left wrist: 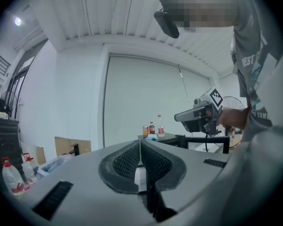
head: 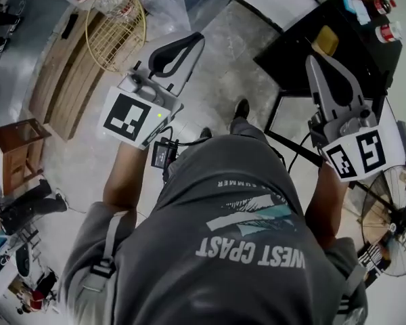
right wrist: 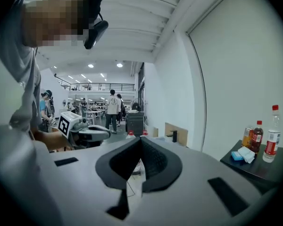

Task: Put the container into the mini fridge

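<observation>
left claw: pressed together, empty, held level.
right claw: pressed together, empty, near the black counter at far right.
container: in neither claw; maybe the yellow item on the counter, cannot tell.
mini fridge: not made out.
risk: reaching with tips unspread could shove that item into the bottles.

The left gripper and right gripper had matt grey plastic shells, and their jaws were lined with black ribbed pads that looked rubbery. The grey printed T-shirt was soft cloth. The pale concrete floor was smooth with a dull sheen. The stacked brown boards and the small reddish-brown table were bare wood. The round yellowish basket was thin wire. The square black table looked matt.
</observation>
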{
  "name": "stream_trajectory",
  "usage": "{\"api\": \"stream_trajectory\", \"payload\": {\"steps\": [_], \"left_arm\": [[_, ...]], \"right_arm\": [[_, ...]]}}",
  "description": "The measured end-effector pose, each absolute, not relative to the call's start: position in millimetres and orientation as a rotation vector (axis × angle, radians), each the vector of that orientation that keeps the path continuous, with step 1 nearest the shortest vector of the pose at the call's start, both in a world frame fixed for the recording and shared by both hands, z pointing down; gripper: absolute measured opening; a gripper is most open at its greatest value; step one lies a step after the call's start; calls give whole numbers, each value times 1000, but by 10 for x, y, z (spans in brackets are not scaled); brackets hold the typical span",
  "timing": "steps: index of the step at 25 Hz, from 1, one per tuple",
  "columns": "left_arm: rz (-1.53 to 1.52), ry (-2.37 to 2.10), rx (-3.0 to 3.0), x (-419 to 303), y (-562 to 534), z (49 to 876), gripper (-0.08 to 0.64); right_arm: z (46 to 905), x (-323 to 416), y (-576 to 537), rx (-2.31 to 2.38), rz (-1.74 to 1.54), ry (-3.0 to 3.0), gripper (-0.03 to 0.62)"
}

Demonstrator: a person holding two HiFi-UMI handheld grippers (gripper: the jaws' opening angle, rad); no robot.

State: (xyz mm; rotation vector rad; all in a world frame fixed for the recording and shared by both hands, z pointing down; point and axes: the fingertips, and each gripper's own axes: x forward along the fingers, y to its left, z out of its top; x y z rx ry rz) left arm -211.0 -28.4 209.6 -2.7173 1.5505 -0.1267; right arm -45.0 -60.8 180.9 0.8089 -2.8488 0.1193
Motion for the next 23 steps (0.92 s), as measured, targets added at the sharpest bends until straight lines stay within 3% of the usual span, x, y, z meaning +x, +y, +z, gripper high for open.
{"api": "stream_trajectory", "payload": {"steps": [6,11,17,23], "left_arm": [[-83,1491,-2750,-2278,-150,2057,23],[-70,1488,-2780,-2810,-916,2314,23],[94,1411,-2905,-3642,-1033,1040,23],[111,1395,-2946,-4298,-1029,705,23]], "right_arm": [[1591,-778,-301,766,53,-2851,26],[1771,-1422,-1035,714,70,-2863,26],[304,-2596,-1217,693,34,-2743,26],[-41,-3458,-1351,652,48,-2737,26]]}}
